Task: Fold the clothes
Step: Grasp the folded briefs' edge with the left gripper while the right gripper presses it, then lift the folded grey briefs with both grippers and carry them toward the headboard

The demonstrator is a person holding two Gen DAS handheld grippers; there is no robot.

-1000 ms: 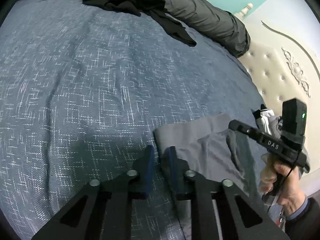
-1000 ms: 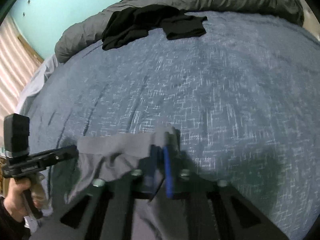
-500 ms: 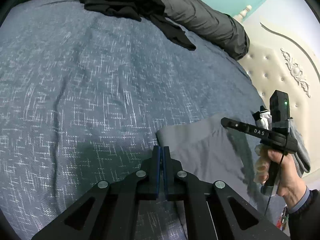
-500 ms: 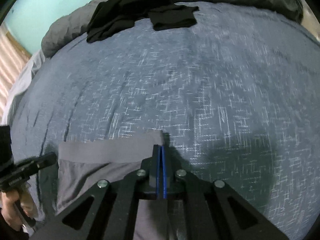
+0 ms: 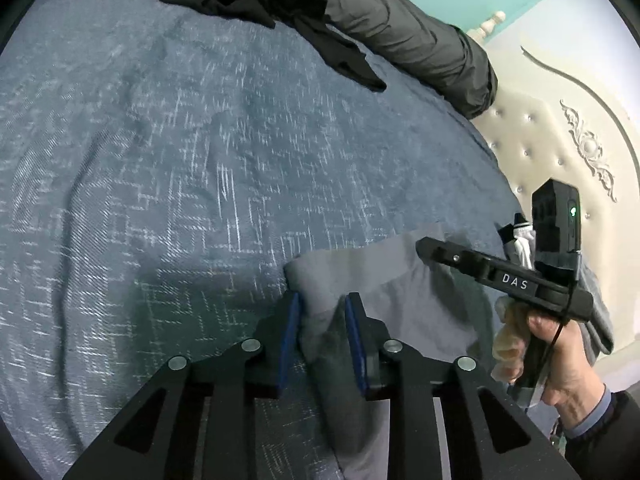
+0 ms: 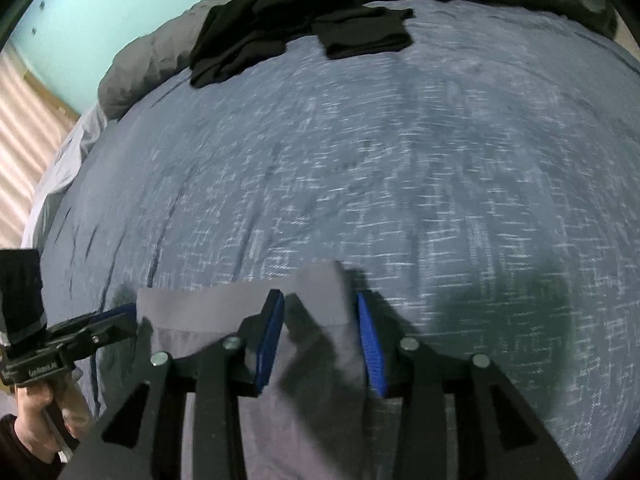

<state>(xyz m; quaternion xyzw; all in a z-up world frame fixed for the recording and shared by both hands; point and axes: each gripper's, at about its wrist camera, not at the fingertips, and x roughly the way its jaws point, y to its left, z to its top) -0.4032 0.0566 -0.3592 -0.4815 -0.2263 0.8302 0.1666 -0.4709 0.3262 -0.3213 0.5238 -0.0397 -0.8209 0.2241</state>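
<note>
A: Garment [image 5: 384, 284], grey, lies flat at the near edge of the bed [image 5: 168, 168], one corner under each tool. Why are the two set like that?

B: Each sits on a top corner, so the cloth is spread to its full width between them, a fair start for a fold. The left tool [image 5: 322, 340] has its blue pads either side of a raised ridge of the cloth; its jaws are opening and the pads do not seem to press. The right tool [image 6: 320, 340] straddles the other corner [image 6: 320, 292], its jaws also opening, the cloth lying loose between them.

A: So both corners look let go?

B: That is my reading.

A: Room to move?

B: Plenty ahead: the blue bedspread runs bare to the black clothes [image 6: 296, 28] against the rolled dark duvet [image 5: 420, 40], well apart from the grey piece. On the right, the padded headboard [image 5: 560, 152] stands near, and some light-coloured items [image 5: 520, 240] lie just beside the right tool.
</note>
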